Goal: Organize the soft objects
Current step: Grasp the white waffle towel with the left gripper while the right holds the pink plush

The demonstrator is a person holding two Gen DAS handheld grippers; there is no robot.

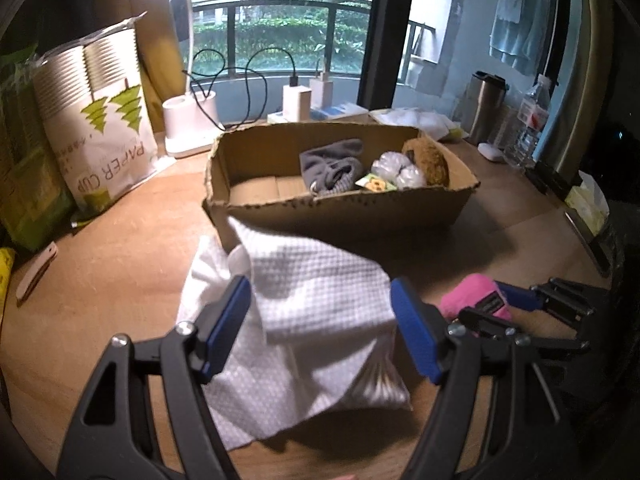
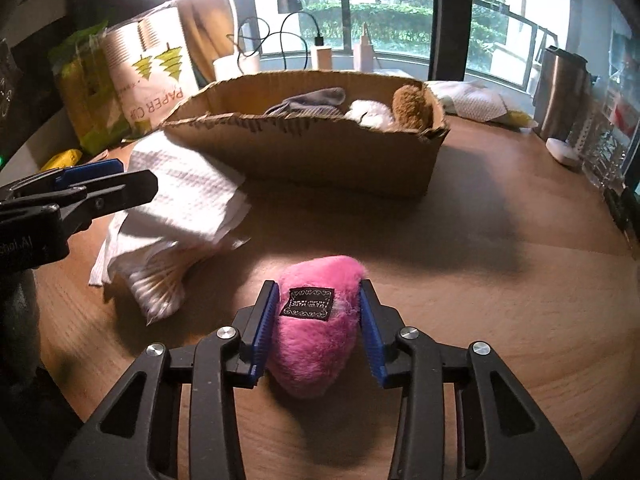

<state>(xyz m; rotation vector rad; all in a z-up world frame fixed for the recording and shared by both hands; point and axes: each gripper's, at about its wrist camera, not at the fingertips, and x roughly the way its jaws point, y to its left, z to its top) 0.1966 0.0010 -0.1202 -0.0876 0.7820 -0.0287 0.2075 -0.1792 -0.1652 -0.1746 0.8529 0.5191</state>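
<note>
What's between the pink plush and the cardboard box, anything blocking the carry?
Nothing visible. Bare table separates the pink plush from the cardboard box; the white cloth lies off to the left. Only the box's near wall needs clearing. The right gripper straddles the plush.

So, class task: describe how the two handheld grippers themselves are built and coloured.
Both the left gripper and the right gripper have matte black, angular plastic arms with cut-out slots and silver round pivot bolts. Their jaws end in flat blue pads, ribbed along the edge. White lettering marks the left gripper's body in the right wrist view. No cables or sleeves show.

Bare tabletop (image 2: 500,280) right of cardboard box (image 2: 320,152)
</note>
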